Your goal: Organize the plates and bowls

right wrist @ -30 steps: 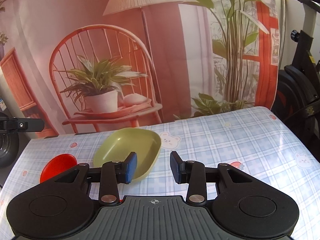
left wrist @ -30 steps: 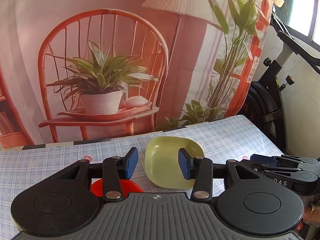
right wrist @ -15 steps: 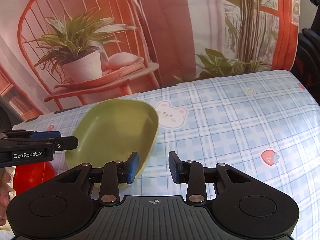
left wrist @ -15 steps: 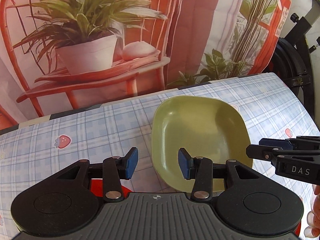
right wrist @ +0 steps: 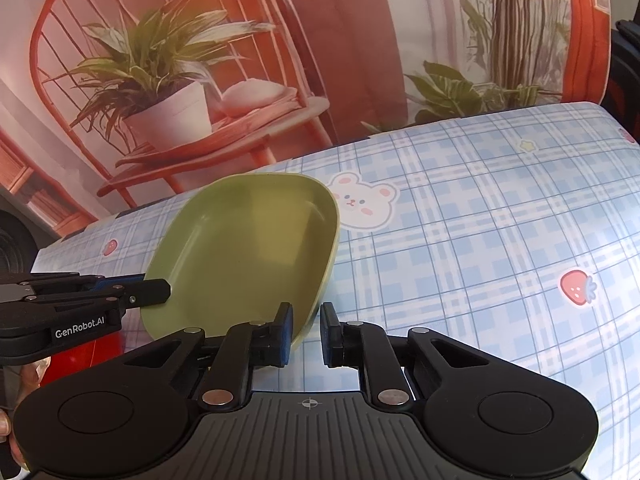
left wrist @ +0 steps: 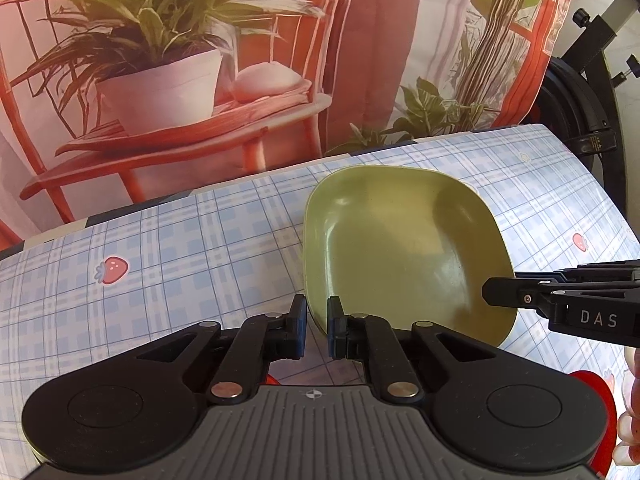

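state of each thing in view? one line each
green plate: upright, empty, rim between both grippers' fingers
left gripper: nearly shut on the plate's rim
right gripper: nearly shut on the plate's rim
red dish: on the tablecloth, mostly hidden

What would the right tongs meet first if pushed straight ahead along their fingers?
Probably the green plate: its near-right rim already sits between the right tongs, whose jaws straddle it. The checked tablecloth lies beyond. Depth is unclear.
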